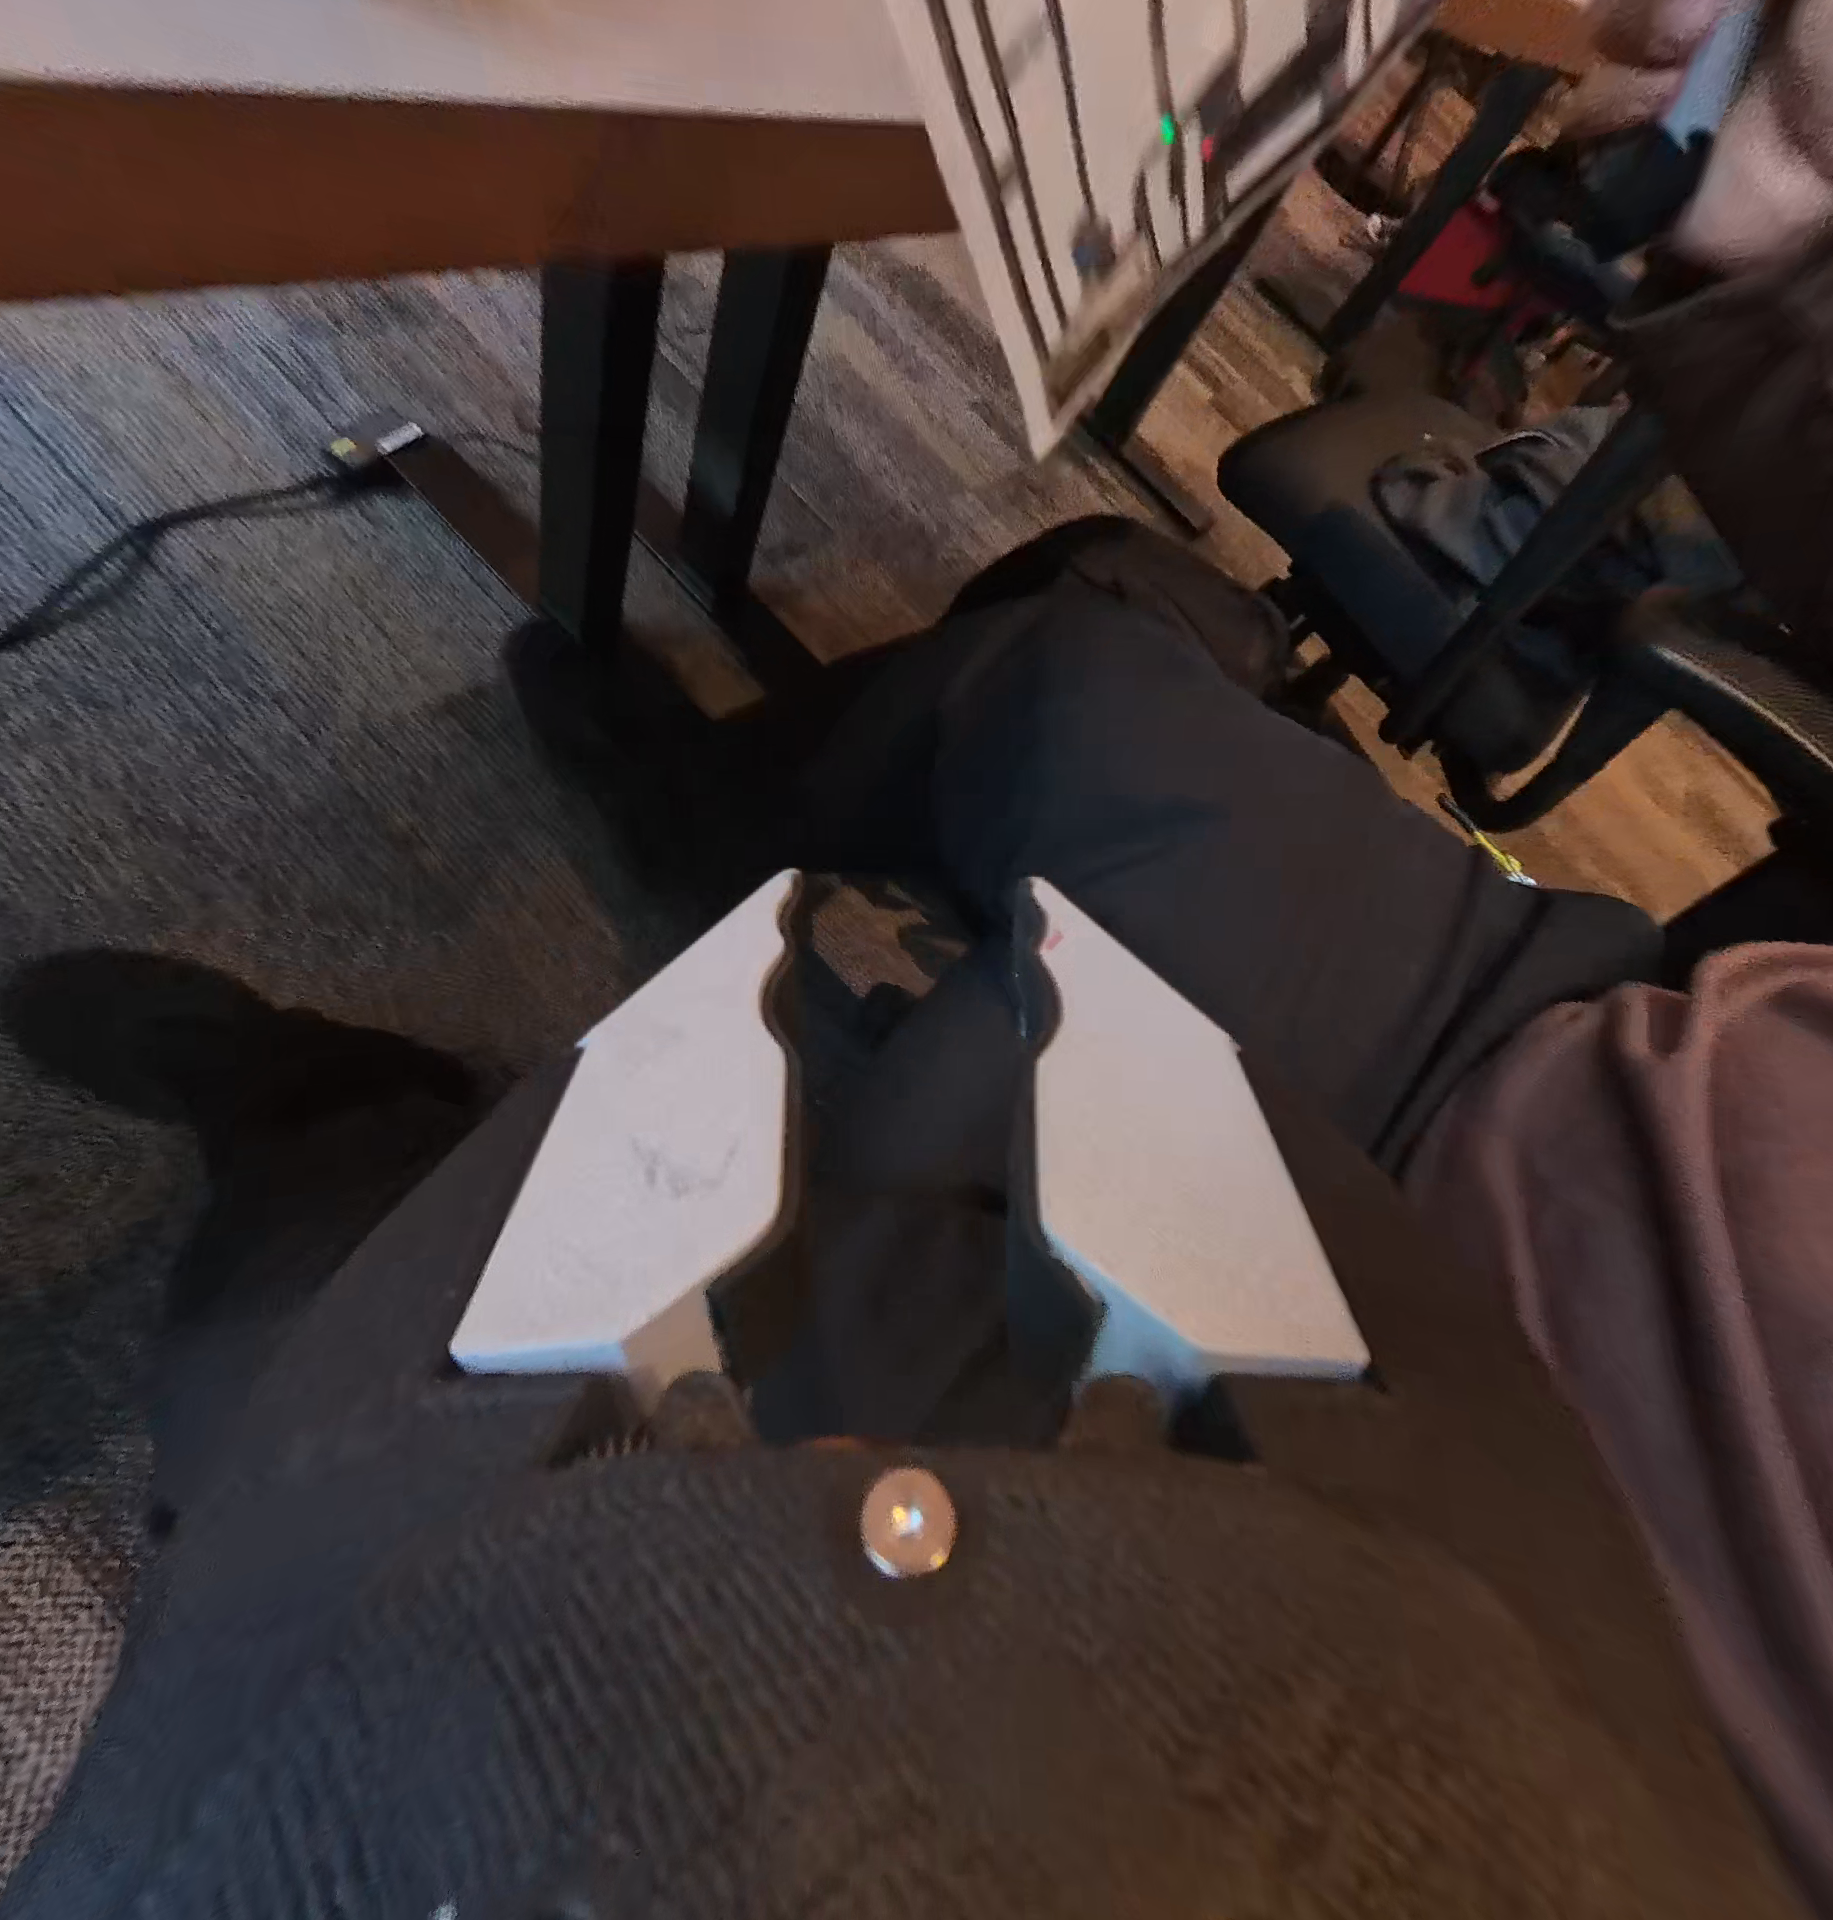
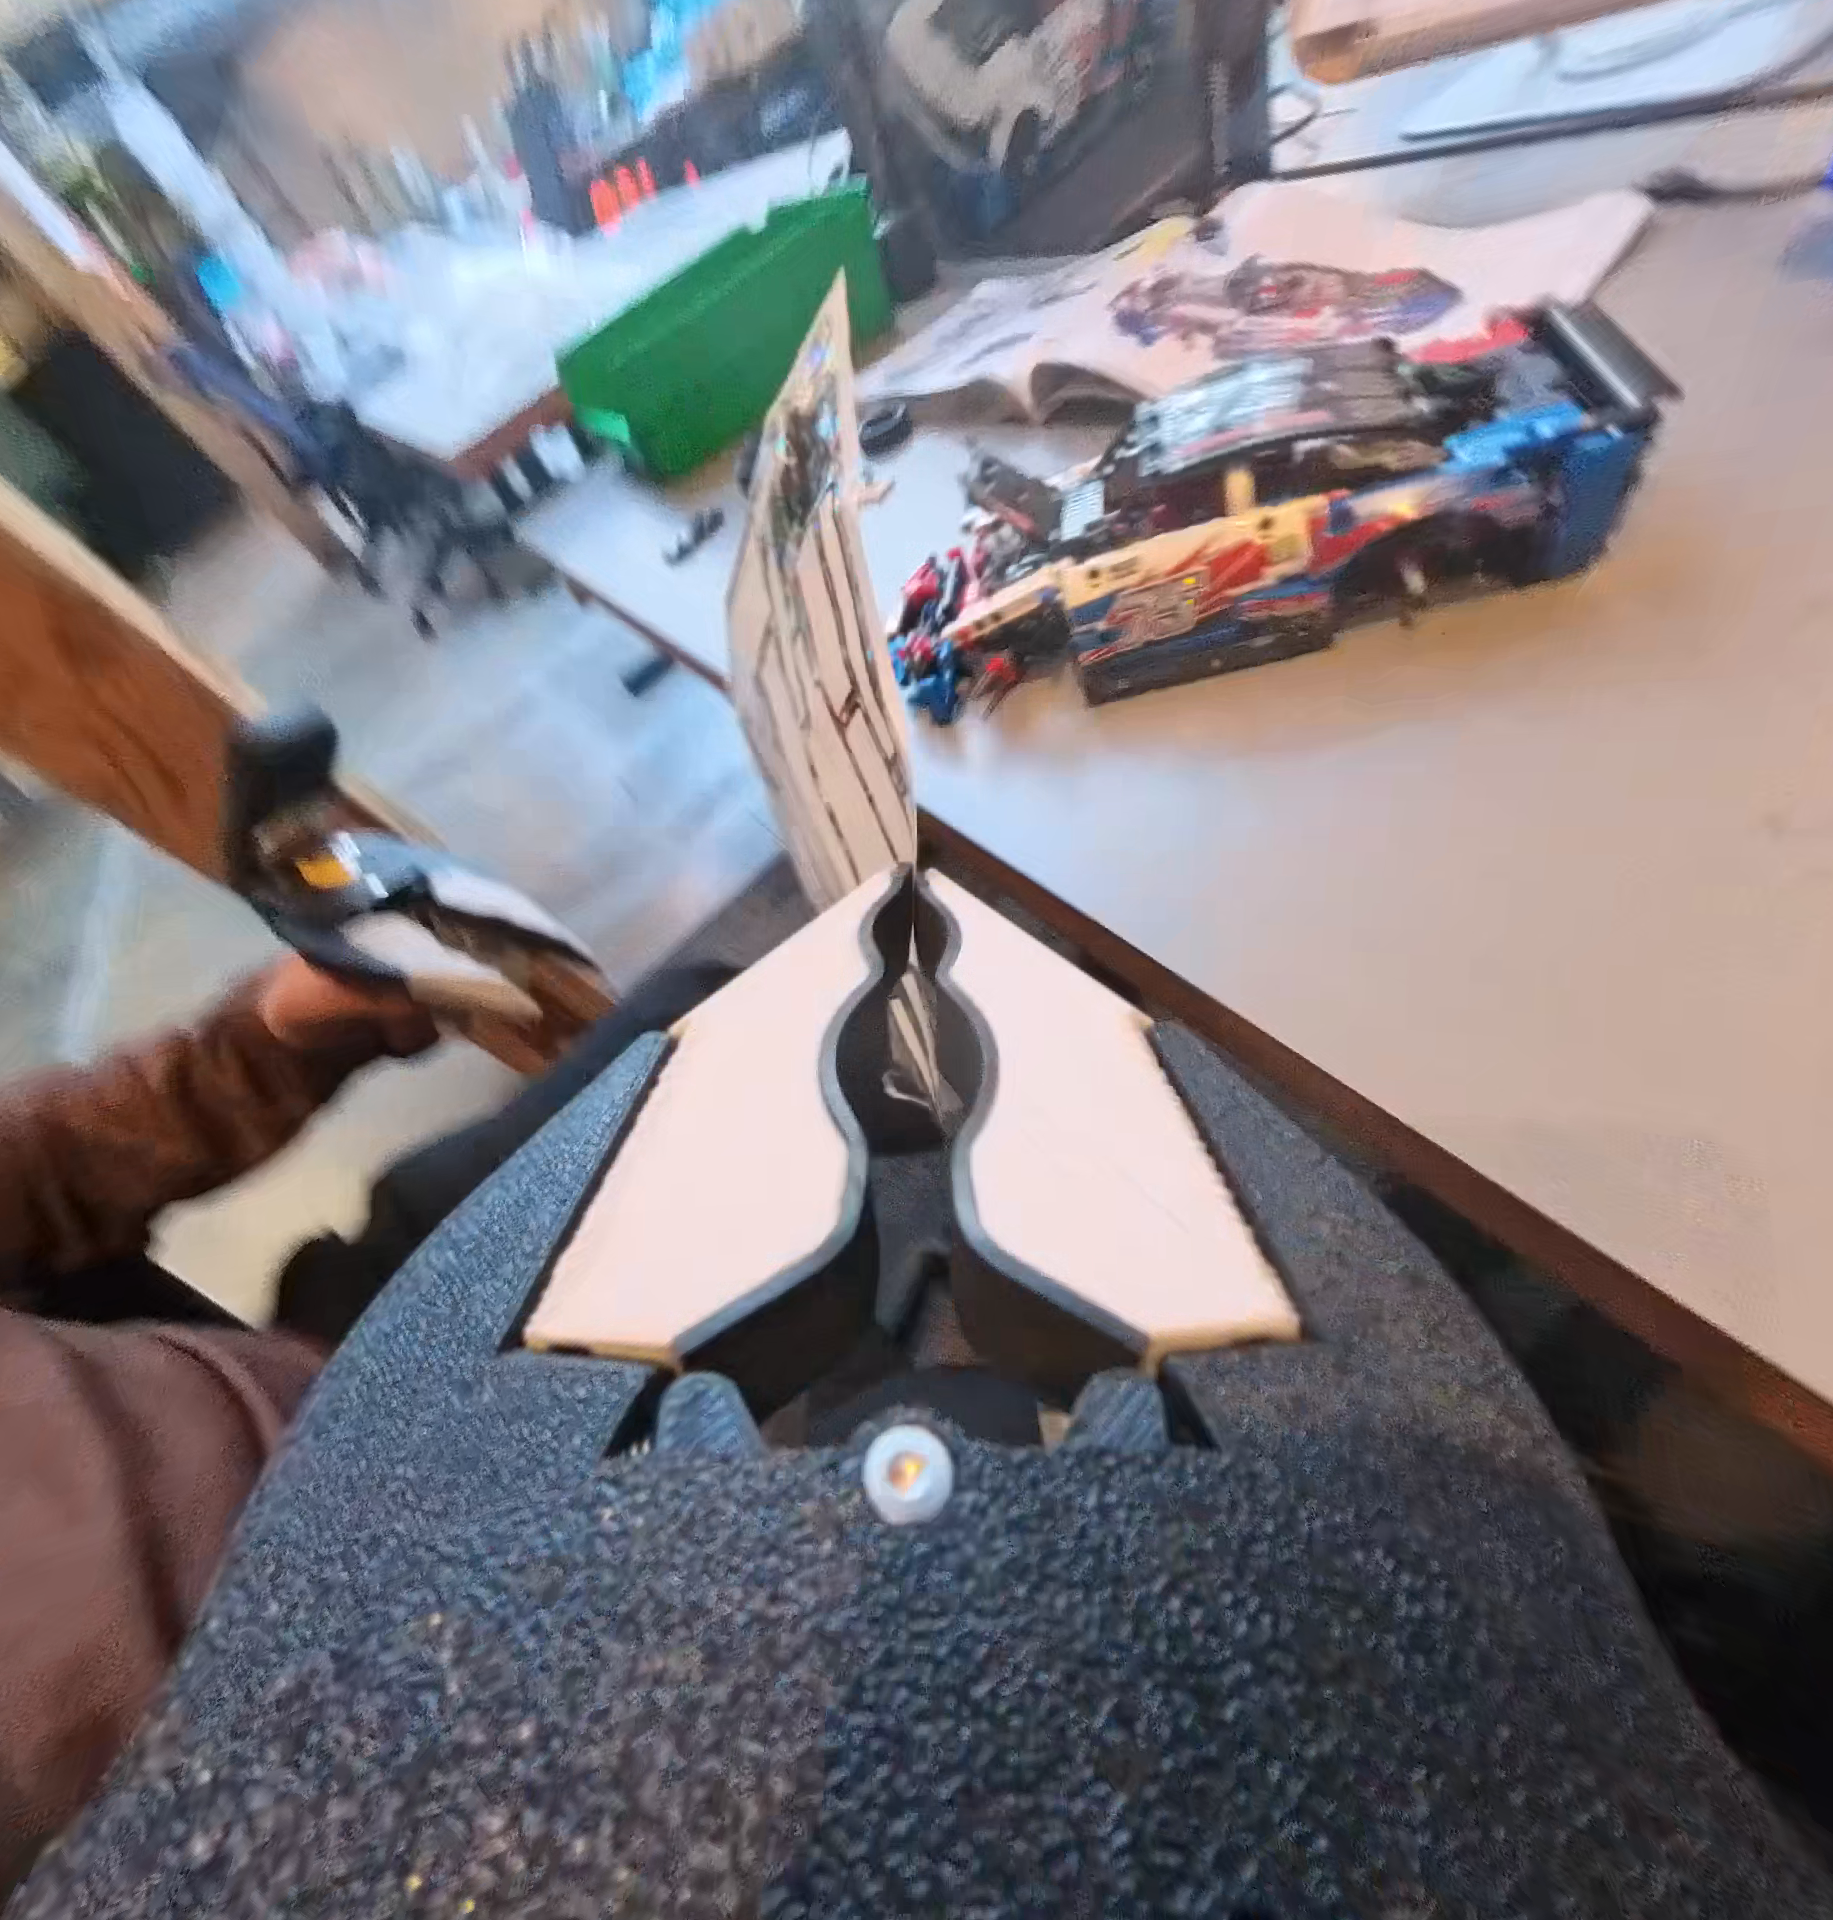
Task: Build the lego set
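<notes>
My right gripper [image 2: 912,883] is shut on a thin printed sheet [image 2: 818,644], which stands upright from its fingertips over the table's near edge. A partly built lego race car [image 2: 1255,551] in red, blue, cream and black sits on the pale table [image 2: 1463,935] beyond and to the right of the sheet. My left gripper [image 1: 912,904] is open and empty, held below table height and pointing down at a person's dark-trousered leg [image 1: 1151,748]. It also shows in the right wrist view [image 2: 392,914], held in a hand at the left. No lego shows in the left wrist view.
An open instruction booklet [image 2: 1151,322] lies behind the car. A green bin [image 2: 725,312] stands farther back. Small loose parts [image 2: 694,535] lie near the table's far edge. Under the table [image 1: 424,177] are black legs [image 1: 600,447], a cable [image 1: 112,561] on carpet, and a chair [image 1: 1463,582]. Across from one pair of fingers to the other is roughly 30 cm.
</notes>
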